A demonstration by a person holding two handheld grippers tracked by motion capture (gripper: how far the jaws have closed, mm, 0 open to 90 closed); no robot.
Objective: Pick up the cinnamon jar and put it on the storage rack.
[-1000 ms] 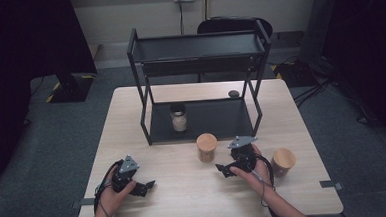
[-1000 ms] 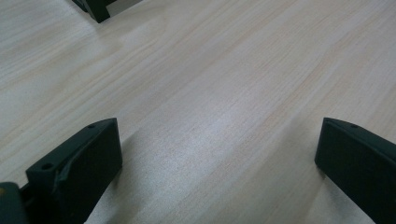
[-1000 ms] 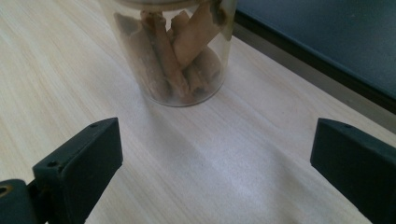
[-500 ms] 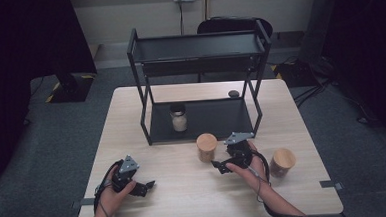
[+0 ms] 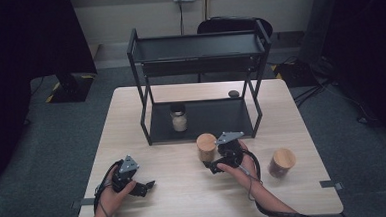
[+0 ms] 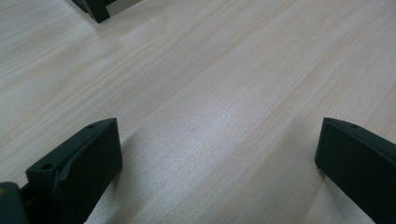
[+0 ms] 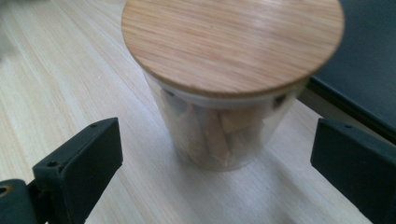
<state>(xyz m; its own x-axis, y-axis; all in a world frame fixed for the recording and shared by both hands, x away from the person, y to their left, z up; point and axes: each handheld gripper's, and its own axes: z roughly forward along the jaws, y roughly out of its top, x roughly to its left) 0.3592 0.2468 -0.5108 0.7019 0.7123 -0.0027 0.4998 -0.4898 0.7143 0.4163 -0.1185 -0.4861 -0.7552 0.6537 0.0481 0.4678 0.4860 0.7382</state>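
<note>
1. Leftward we had nudged our right gripper (image 5: 215, 163) until its spread jaws flanked the glass jar (image 7: 224, 126).
2. That round, bamboo-lidded jar stood on the pale wooden table (image 5: 185, 189), just before the black metal rack (image 5: 198, 53).
3. Our left gripper (image 5: 147, 183) rested released.

Grey carpet (image 5: 48, 146); black chair (image 5: 236, 25)

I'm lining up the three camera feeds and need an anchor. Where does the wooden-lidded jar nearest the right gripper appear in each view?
High view: the jar stands centre, just in front of the black rack, with the right gripper beside it.
Right gripper view: the jar sits upper centre, ahead of the open jaws and not touched by them.
Left gripper view: not in it; open jaws over bare table.
Shared landmark: the light wood table.
</note>
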